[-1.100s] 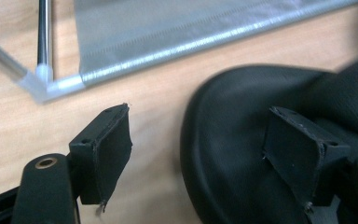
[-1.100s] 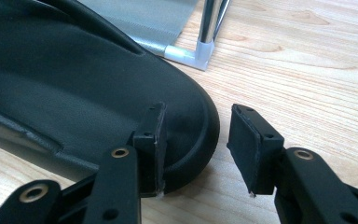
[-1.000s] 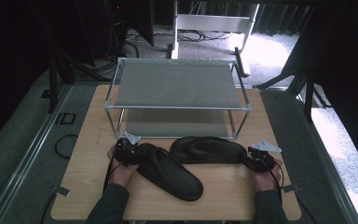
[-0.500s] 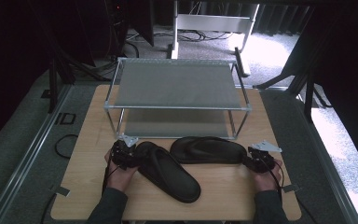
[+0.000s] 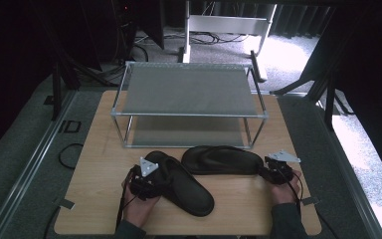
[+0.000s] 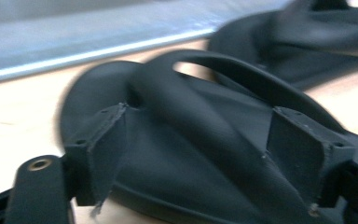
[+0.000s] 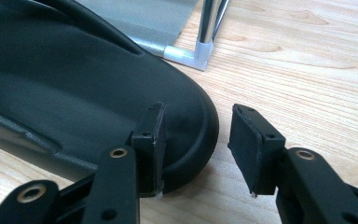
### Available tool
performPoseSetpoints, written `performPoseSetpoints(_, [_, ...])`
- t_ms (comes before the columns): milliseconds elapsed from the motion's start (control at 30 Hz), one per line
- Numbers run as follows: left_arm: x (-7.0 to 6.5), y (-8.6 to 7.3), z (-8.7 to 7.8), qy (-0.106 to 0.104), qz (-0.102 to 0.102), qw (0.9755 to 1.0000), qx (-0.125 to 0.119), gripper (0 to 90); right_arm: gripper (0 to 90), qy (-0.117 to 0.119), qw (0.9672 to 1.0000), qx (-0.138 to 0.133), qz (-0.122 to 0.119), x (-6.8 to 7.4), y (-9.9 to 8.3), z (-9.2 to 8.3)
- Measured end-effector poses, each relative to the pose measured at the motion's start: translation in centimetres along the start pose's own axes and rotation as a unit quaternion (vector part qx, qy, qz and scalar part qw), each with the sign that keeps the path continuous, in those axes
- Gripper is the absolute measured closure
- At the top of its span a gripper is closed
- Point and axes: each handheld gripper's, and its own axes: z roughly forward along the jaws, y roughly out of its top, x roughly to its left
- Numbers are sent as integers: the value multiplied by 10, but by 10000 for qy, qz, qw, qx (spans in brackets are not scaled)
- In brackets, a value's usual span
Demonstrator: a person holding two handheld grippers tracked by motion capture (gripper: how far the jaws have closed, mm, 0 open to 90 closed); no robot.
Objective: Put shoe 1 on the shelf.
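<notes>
Near the front edge of the light wooden tabletop (image 5: 99, 199), both black rubber flip-flop sandals lie flat, so the work is, in my judgement, only at its start: nothing sits on the rack yet.

The left gripper (image 5: 146, 183), toward the front left corner, has its jaws spread wide about the end of the nearer black flip-flop sandal (image 5: 181, 181), which lies slantwise; its strap arches up between the pads (image 6: 107, 140), and I cannot tell if they press it.

The right gripper (image 5: 273, 172), by the right edge, holds its jaws apart at the rounded end of the farther black flip-flop sandal (image 5: 221, 159); one pad (image 7: 151, 135) rests at its rim, the other stands clear over bare wood.

Behind them the two-tier metal shoe rack with grey mesh shelves (image 5: 189, 92) stands across the back half. Its front rail and chrome corner post (image 7: 209, 23) stand closest to the sandals.
</notes>
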Motion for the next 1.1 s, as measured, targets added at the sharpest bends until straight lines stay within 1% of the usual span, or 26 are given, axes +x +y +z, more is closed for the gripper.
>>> performPoseSetpoints(67, [-7, -3, 3, -86, -2, 9999, 71, 167, 559, -2, 10000, 0, -4, 0, 0, 0])
performPoseSetpoints(167, [-14, -8, 9, -147, 3, 9997, 204, 150, 559, -8, 10000, -2, -6, 0, 0, 0])
performPoseSetpoints(200, [-17, -9, 11, -139, 12, 9996, 249, 137, 559, -10, 10000, -2, -9, 0, 0, 0])
performPoseSetpoints(267, [-20, -12, 16, -195, -13, 9993, 326, 129, 559, -14, 10000, -6, -14, 0, 0, 0])
performPoseSetpoints(367, [-24, -16, 21, -161, 17, 9988, 455, 126, 559, -9, 10000, -8, -10, 0, 0, 0])
performPoseSetpoints(400, [-24, -18, 22, -142, 21, 9988, 478, 146, 559, -11, 10000, -9, -9, 0, 0, 0])
performPoseSetpoints(433, [-23, -19, 23, -83, 49, 9988, 477, 166, 559, -12, 10000, -12, -11, 0, 0, 0])
performPoseSetpoints(467, [-22, -19, 22, -131, 36, 9988, 469, 187, 559, -12, 10000, -11, -13, 0, 0, 0])
performPoseSetpoints(500, [-21, -19, 20, -176, 39, 9988, 453, 232, 559, -13, 10000, -11, -14, 0, 0, 0])
performPoseSetpoints(533, [-21, -19, 20, -176, 39, 9988, 453, 301, 559, -13, 10000, -12, -16, 0, 0, 0])
performPoseSetpoints(600, [-19, -18, 18, -122, 74, 9987, 492, 316, 558, -13, 10000, -12, -18, 0, 0, 0])
performPoseSetpoints(633, [-14, -17, 16, -161, 31, 9986, 511, 353, 558, -28, 10000, -12, -44, 1, 0, 0])
performPoseSetpoints(667, [-14, -17, 16, -161, 31, 9986, 511, 373, 558, -33, 10000, -12, -54, 1, 0, 0])
performPoseSetpoints(700, [-11, -18, 15, -153, 8, 9985, 519, 373, 558, -33, 10000, -12, -54, 1, 0, 0])
performPoseSetpoints(733, [-8, -18, 14, -156, -17, 9985, 528, 412, 558, -32, 10000, -12, -54, 1, 0, 0])
performPoseSetpoints(767, [-5, -18, 12, -149, -37, 9985, 529, 412, 558, -32, 10000, -12, -54, 1, 0, 0])
performPoseSetpoints(800, [1, -19, 10, -156, -46, 9985, 521, 447, 558, -30, 10000, -12, -51, 1, 0, 0])
performPoseSetpoints(867, [1, -19, 10, -156, -46, 9985, 521, 461, 558, -31, 10000, -12, -53, 1, 0, 0])
performPoseSetpoints(900, [7, -20, 8, -154, -49, 9985, 517, 461, 558, -31, 10000, -12, -53, 1, 0, 0])
performPoseSetpoints(933, [9, -20, 7, -155, -36, 9984, 534, 489, 558, -35, 10000, -13, -53, 1, 0, 0])
performPoseSetpoints(1033, [14, -19, 5, -104, 7, 9985, 533, 536, 558, -43, 10000, -15, -53, 1, 0, 0])
performPoseSetpoints(1100, [18, -18, 3, -83, -9, 9988, 489, 568, 558, -37, 10000, -14, -50, 1, 0, 0])
